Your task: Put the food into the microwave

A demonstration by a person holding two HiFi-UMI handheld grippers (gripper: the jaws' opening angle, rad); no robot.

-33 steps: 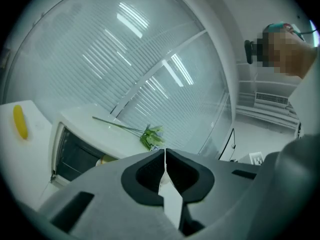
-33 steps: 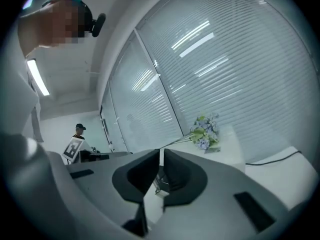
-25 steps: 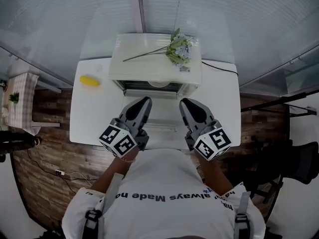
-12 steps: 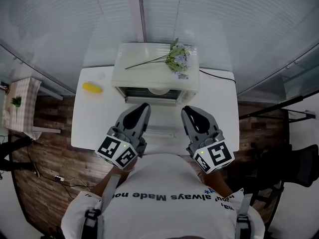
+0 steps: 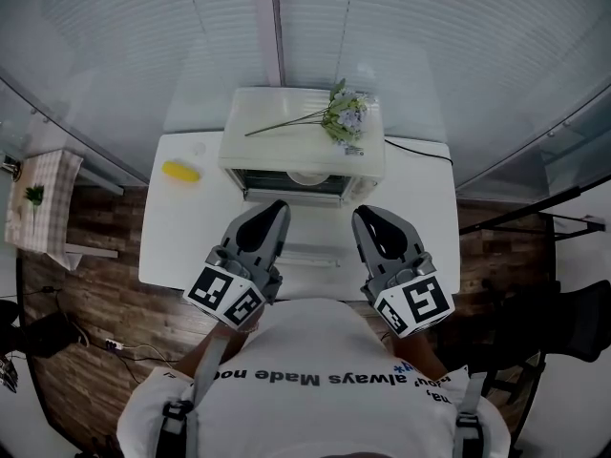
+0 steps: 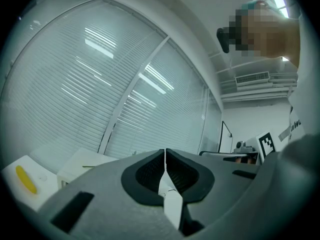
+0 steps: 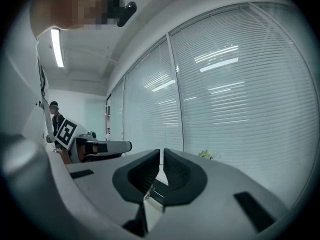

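Head view: the left gripper (image 5: 275, 206) and right gripper (image 5: 365, 214) hang over the tabletop's (image 5: 181, 246) near edge, both empty. The left's jaws are pressed together; the right's have just been closing to a sliver. The yellow food (image 5: 180, 171) lies at the far-left corner, beside the microwave (image 5: 304, 141).

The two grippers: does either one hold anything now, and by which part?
Nothing is held. The left gripper and the right gripper are both shut and empty; the yellow food lies on the table.

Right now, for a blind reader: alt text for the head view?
The left gripper and right gripper, both shut and empty, hover before a white microwave topped with flowers; yellow food lies on the table left of it.
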